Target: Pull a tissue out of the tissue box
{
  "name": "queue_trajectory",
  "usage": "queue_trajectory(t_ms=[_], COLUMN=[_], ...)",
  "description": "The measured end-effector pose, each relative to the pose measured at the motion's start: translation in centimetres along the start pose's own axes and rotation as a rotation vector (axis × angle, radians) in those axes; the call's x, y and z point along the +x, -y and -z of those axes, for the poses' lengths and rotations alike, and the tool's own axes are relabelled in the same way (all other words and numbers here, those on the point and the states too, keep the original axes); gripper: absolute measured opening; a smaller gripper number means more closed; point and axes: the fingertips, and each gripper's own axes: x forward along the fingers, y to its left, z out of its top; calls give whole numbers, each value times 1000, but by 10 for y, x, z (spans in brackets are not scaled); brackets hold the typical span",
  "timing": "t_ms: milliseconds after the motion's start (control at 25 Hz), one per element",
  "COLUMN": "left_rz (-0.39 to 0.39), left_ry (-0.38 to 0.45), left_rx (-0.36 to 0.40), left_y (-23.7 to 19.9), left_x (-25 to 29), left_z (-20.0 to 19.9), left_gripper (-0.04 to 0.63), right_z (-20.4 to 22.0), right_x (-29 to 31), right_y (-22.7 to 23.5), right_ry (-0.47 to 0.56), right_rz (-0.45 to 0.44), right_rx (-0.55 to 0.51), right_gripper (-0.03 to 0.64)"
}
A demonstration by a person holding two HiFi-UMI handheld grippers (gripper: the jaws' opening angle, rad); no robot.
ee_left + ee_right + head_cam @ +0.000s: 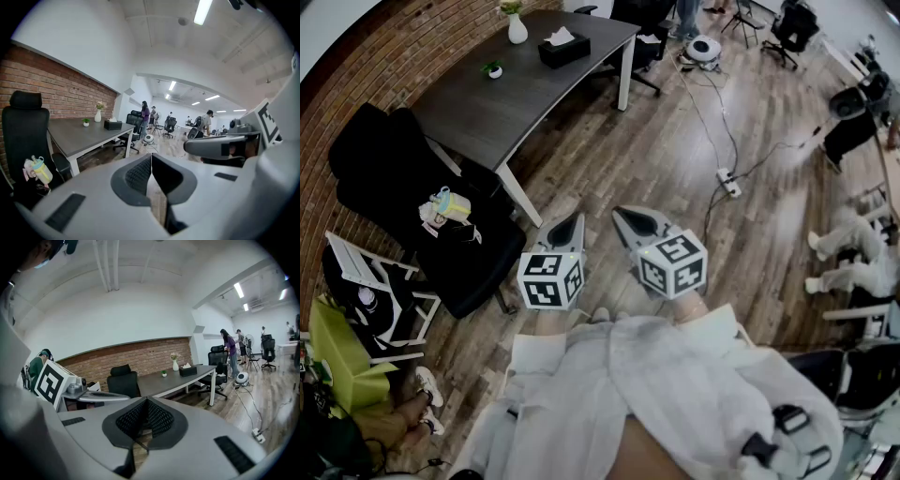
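Both tools, left tool (569, 225) and right tool (627, 222), were pressed together and empty, angled slightly downward toward the tissue box (563, 48) at twelve o'clock on the surface (502, 108).

1. The tissue box (563, 51) is sitting upright on the dark grey desk (516, 98), towards its far end and close to the edge that faces the open floor. It is showing as a low, dark, oblong box, lying at a slant to that edge.
2. A white tissue (561, 37) is poking up out of the opening in the top of the box. It is standing in a loose, crumpled peak, not yet pulled free.
3. The box is standing near a white vase (517, 28) without touching it, and a small potted plant (494, 69) is sitting further along the desk, well apart from the box.
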Motion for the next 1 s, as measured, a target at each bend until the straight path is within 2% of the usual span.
queue_trajectory(t_ms=[320, 560, 720, 840, 920, 1000], left_rz=[15, 26, 106, 153, 121, 56], left_ry=[-28, 0, 47, 82, 95, 91], left_rx=[-5, -2, 4, -38, -36, -3], left_y=[0, 4, 23, 34, 34, 33], left_x=[9, 11, 11, 12, 14, 16], left_z=[10, 7, -3, -5, -6, -5], left_gripper=[8, 8, 8, 8, 8, 8], right_z=[3, 4, -10, -13, -11, -7], right_x=[-1, -1, -12, -22, -28, -35], right_y=[12, 6, 4, 15, 25, 36], right_ry=[3, 14, 103, 136, 137, 139], right_rz=[30, 9, -66, -75, -50, -28], right_rx=[7, -3, 51, 94, 95, 94], right_gripper=[3, 3, 3, 5, 5, 5])
